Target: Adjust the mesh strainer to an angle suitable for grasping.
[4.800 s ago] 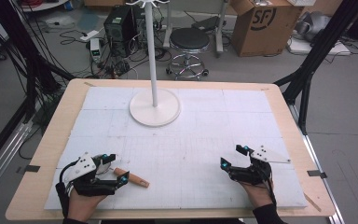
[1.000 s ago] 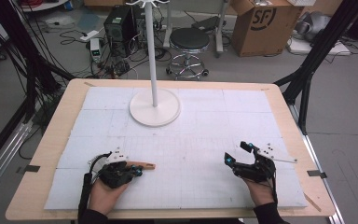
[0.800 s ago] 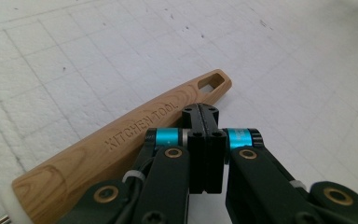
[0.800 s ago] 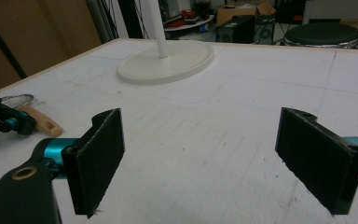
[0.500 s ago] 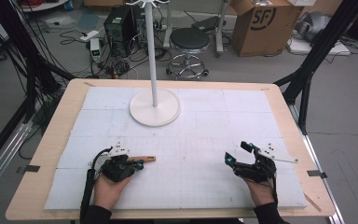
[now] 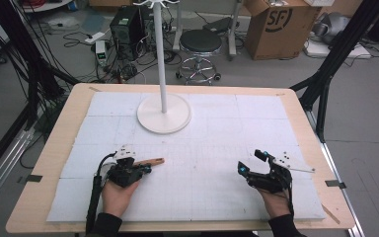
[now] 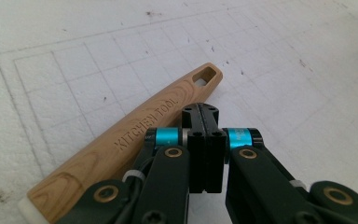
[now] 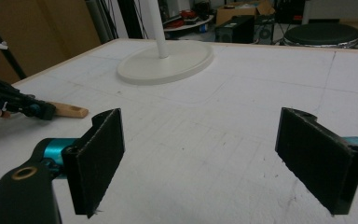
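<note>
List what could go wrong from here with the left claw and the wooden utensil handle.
1. The left claw is shut with nothing between its jaws, and the wooden handle marked KITCHEN TOOL lies on the mat beside it; lifting now would probably come up empty.
2. The shut tips sit right against the handle's side, so a sideways move could nudge or spin it across the white mat.
3. The right claw stands open far from the handle and likely can't steady it.
</note>
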A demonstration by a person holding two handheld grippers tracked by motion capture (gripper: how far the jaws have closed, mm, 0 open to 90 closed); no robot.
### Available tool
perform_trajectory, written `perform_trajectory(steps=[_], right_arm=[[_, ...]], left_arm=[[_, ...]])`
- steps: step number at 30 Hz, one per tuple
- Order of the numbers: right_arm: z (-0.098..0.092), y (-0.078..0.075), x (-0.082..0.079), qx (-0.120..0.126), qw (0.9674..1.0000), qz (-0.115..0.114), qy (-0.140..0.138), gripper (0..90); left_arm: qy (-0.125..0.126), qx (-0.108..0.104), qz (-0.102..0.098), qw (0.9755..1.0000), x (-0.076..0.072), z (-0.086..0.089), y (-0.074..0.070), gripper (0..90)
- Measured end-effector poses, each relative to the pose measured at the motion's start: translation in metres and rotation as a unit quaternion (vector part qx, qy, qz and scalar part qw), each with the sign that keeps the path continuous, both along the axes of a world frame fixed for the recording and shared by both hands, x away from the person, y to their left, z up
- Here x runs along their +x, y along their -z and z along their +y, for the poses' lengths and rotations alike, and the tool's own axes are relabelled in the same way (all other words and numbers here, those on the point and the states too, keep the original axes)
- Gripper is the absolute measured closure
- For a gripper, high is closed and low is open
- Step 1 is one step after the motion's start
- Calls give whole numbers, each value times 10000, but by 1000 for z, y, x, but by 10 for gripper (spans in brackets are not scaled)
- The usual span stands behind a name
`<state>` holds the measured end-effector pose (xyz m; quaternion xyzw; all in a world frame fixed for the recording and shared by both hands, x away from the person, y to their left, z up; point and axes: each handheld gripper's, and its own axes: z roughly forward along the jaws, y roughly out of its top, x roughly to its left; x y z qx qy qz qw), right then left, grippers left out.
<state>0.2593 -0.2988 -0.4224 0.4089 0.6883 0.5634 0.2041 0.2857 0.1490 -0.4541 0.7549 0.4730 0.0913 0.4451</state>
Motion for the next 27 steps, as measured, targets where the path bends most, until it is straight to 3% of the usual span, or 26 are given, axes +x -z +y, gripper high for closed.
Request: perform_trajectory(steps=[7, 11, 12, 14, 27], right_arm=[[1, 1, 0, -16, 10000, 34, 8, 152], [1, 0, 0, -7, 10000, 22, 14, 151], [1, 0, 0, -7, 10000, 29, 22, 152], [1, 1, 0, -14, 10000, 25, 21, 152], [0, 0, 0, 24, 10000, 2, 23, 152]], left_arm=[[-120, -89, -17, 9999, 3, 1, 0, 900], [-157, -28, -26, 9999, 5, 1, 0, 900], [-185, 100, 3, 9998, 7, -1, 1, 900], [-208, 133, 0, 9997, 8, -2, 1, 900], [-475, 99, 29, 9988, 13, -2, 1, 900]])
